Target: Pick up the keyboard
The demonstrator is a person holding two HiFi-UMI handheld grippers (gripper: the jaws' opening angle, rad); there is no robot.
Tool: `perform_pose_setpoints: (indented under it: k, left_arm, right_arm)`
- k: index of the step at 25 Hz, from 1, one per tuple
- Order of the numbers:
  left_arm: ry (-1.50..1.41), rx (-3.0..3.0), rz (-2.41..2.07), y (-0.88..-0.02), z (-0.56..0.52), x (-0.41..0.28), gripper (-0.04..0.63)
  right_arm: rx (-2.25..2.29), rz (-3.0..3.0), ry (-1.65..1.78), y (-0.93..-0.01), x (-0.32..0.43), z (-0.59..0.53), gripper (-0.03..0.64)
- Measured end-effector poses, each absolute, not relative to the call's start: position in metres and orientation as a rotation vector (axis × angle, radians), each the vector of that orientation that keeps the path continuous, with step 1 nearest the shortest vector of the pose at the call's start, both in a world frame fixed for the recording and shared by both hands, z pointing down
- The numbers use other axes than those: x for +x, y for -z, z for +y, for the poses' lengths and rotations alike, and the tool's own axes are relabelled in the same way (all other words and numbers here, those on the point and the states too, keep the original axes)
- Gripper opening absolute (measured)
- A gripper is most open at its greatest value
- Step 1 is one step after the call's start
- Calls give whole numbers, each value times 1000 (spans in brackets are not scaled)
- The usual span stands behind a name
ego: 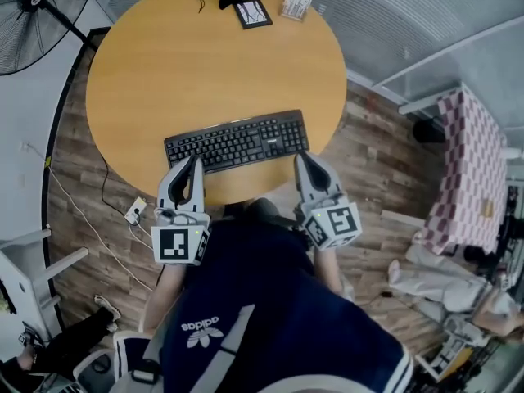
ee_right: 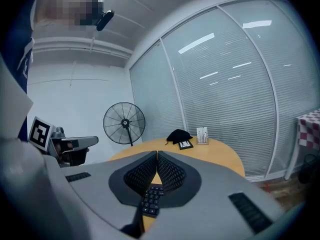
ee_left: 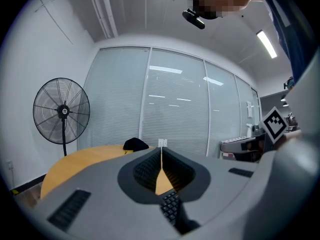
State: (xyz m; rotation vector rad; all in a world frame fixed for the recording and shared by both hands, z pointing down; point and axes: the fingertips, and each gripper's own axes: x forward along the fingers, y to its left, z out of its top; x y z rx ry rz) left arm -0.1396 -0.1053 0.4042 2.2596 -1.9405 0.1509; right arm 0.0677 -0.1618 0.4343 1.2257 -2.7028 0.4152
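**Q:** Location of black, flat, plastic full-size keyboard (ego: pixel 237 142)?

**A:** Flat on round tan wooden table (ego: pixel 205 56), near its 6 o'clock rim. Long axis roughly 9 to 3 o'clock. Not yet lifted.

**Q:** Tong status?

**A:** Left gripper (ego: pixel 194 163) clenched, empty, tips at keyboard's 7 o'clock corner. Right gripper (ego: pixel 300 159) clenched, empty, tips at 5 o'clock corner. Contact not confirmable.

**Q:** Handling?

**A:** Judged light, rigid, long. Treat smooth casing as slippery. Expect keycaps to depress under pressure. Release both tongs first, then pinch casing edge at 9 and 3 o'clock ends, clear of keys. Raise both ends together, level.
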Motion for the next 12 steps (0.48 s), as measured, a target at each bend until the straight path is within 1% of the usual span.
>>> perform_pose_setpoints:
  k: [12]
  left_arm:
    - [-141, 2165, -2021, -412, -102, -158, 9]
  right_arm:
    - [1148, -2710, -395, -438, 56, -179, 6]
